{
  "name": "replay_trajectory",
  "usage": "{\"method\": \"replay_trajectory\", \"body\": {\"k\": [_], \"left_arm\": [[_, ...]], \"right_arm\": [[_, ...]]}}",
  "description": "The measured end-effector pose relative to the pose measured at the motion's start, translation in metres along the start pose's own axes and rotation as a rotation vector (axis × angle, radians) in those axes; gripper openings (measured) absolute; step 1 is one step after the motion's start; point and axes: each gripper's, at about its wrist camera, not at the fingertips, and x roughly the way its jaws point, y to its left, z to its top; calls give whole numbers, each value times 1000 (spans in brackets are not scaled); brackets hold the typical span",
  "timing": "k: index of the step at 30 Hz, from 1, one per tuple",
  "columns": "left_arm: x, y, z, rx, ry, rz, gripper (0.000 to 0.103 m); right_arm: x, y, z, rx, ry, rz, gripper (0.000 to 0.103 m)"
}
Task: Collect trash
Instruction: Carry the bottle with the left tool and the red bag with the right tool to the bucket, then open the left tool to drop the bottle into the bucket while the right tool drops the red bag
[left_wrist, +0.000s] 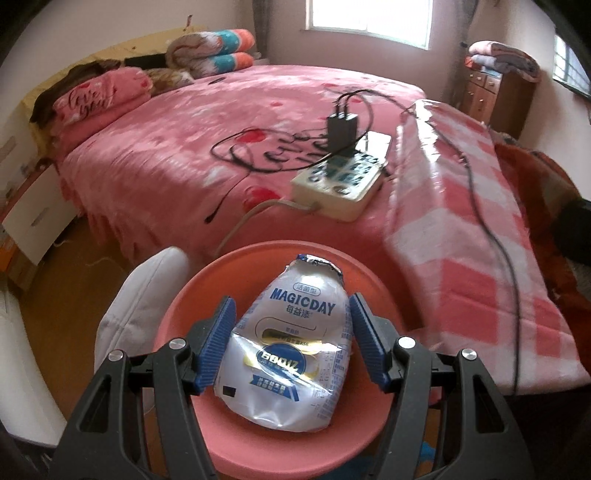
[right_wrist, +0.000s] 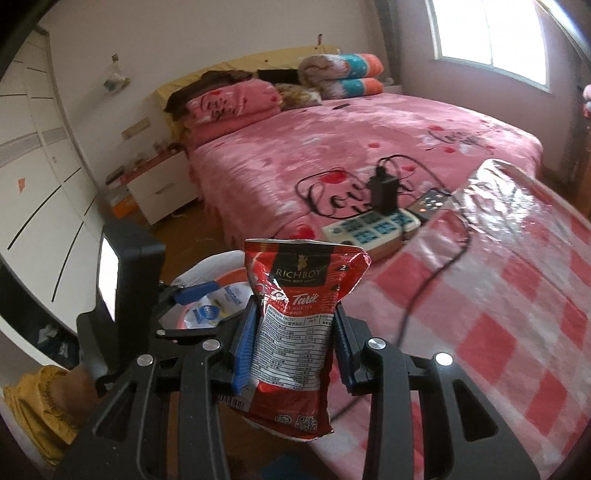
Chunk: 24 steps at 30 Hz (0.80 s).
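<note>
A white MAGICDAY pouch (left_wrist: 291, 347) sits between the blue pads of my left gripper (left_wrist: 291, 299), which is shut on it. It hangs just over a round salmon-pink bin (left_wrist: 369, 273) lined with a white bag (left_wrist: 140, 295). My right gripper (right_wrist: 295, 304) is shut on a crumpled red RICHBOY milk tea pouch (right_wrist: 295, 332), held upright to the right of the bin. The right wrist view also shows the left gripper (right_wrist: 207, 306) with the white pouch (right_wrist: 214, 310) over the bin's rim (right_wrist: 232, 275).
Behind the bin is a pink bed (left_wrist: 184, 147). On it lie a power strip (left_wrist: 340, 184) with a black charger (left_wrist: 343, 127), trailing cables, and a checked quilt in plastic (left_wrist: 461, 221). A remote (right_wrist: 430, 201) lies by the strip. A yellow sleeve (right_wrist: 37, 406) shows at lower left.
</note>
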Motion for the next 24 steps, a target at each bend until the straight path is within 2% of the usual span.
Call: {"method": "replay_trajectory", "body": {"k": [7,11,12,14,16,17,19,21,24], "left_arm": [[12,20,-9,-38,33,29,64],[16,26,-13,-50,39,53,64],[17,28,-14,-52,38,66,64],[21,31,-17,-45,37,116,66],[24,36,-19,-54,41,136,70],[24,40,-20,-69,41,141,74],[23,46,-20,-91,35,140,76],[22,49,-19,-99,25,152,81],[17,51,-16,-98,3,169,82]], "right_arm": [[21,21,5,-38,26,28,39],[31,28,7,-47,37,60,42],[36,30,7,-47,57,80,47],[37,29,7,-36,50,73,76],[32,26,6,-27,28,77,80],[29,23,6,-26,16,62,82],[23,16,7,-17,-6,24,87],[14,7,8,10,-37,-3,89],[2,-10,6,46,-81,-48,90]]}}
